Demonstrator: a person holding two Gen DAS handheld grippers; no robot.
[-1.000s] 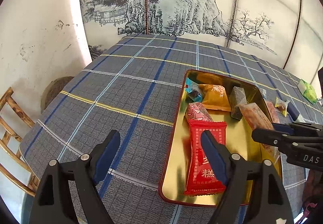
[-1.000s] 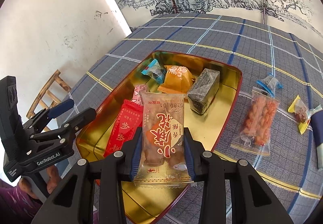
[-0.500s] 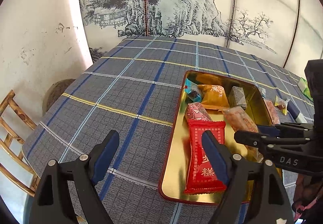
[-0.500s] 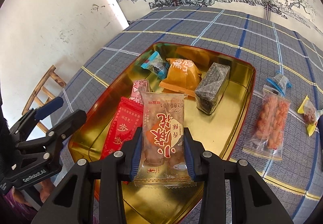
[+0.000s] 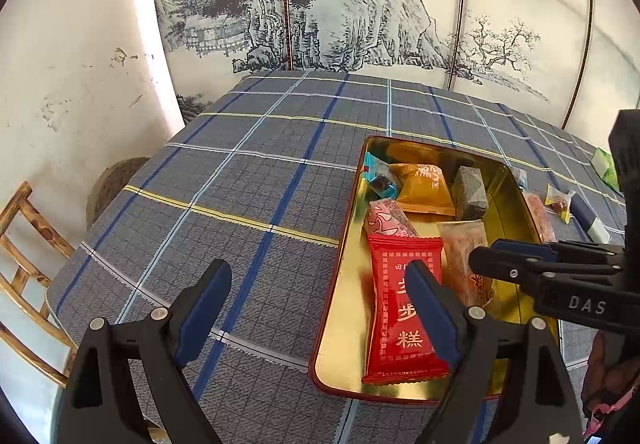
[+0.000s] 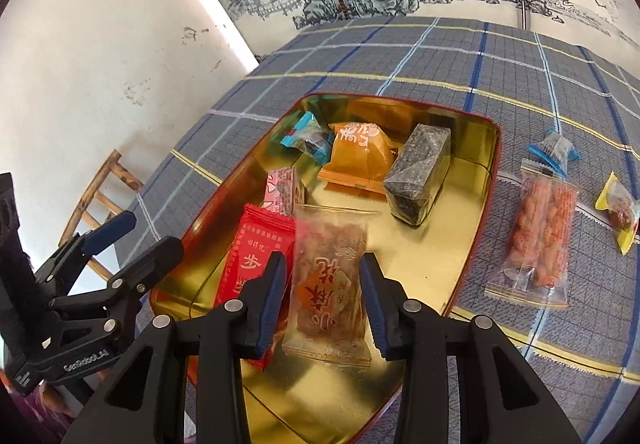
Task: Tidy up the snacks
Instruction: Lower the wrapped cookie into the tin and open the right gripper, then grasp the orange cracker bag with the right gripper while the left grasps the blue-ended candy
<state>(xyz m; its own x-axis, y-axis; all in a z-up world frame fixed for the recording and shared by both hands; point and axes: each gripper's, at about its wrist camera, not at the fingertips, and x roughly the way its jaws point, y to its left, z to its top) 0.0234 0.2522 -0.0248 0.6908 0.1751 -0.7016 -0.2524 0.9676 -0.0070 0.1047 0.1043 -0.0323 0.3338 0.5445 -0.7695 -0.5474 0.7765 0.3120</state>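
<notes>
A gold tin tray (image 5: 343,284) (image 6: 496,163) with a red rim lies on the checked tablecloth. In it are a red packet (image 5: 400,308) (image 6: 252,256), a pink one (image 6: 284,187), an orange one (image 6: 360,151), a grey block (image 6: 420,171) and a blue-ended candy (image 6: 308,135). My right gripper (image 6: 322,300) (image 5: 488,250) is shut on a clear packet of brown snack (image 6: 330,284) (image 5: 466,256), low over the tray beside the red packet. My left gripper (image 5: 316,280) (image 6: 148,234) hovers over the tray's left rim, its jaws opening with nothing between them.
On the cloth right of the tray lie a clear bag of orange-red snacks (image 6: 540,236), a blue-ended candy (image 6: 556,149), a yellow-wrapped candy (image 6: 620,209) and a green packet (image 5: 608,171). A wooden chair (image 5: 24,244) stands past the table's left edge, by the white wall.
My right gripper has carried the clear packet lower and further into the tray, next to the red packet. The left jaws have spread a little wider.
</notes>
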